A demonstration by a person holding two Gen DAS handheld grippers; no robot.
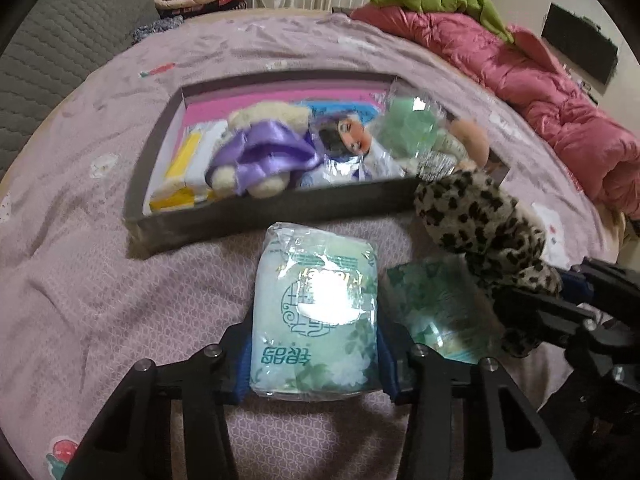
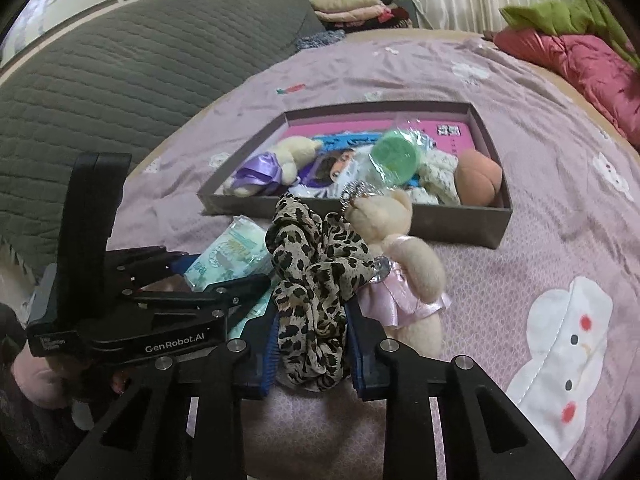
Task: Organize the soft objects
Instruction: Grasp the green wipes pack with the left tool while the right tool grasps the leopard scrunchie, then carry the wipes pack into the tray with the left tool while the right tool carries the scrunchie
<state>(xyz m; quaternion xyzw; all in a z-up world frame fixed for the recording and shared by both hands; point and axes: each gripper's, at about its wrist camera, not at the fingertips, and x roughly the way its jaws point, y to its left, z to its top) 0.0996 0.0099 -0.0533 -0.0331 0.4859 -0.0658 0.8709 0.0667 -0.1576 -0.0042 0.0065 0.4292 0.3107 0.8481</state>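
The left gripper (image 1: 316,364) clamps the tissue pack (image 1: 316,316) just before the box (image 1: 224,220); the right gripper (image 2: 310,344) pinches the leopard scarf (image 2: 316,280) – apparently. Risk: slick wrap slips, or trailing scarf drags the pink-dressed bear (image 2: 404,264) beside it.

**Colours and patterns on the bed**

Pale green tissue pack (image 1: 316,320) with white flowers. Leopard-spotted scarf (image 2: 316,292), tan and black. Cream teddy bear (image 2: 404,268) in pink satin. Mauve bedspread (image 2: 540,208), white snowman patches. Grey-brown box (image 2: 352,216), pink inside.
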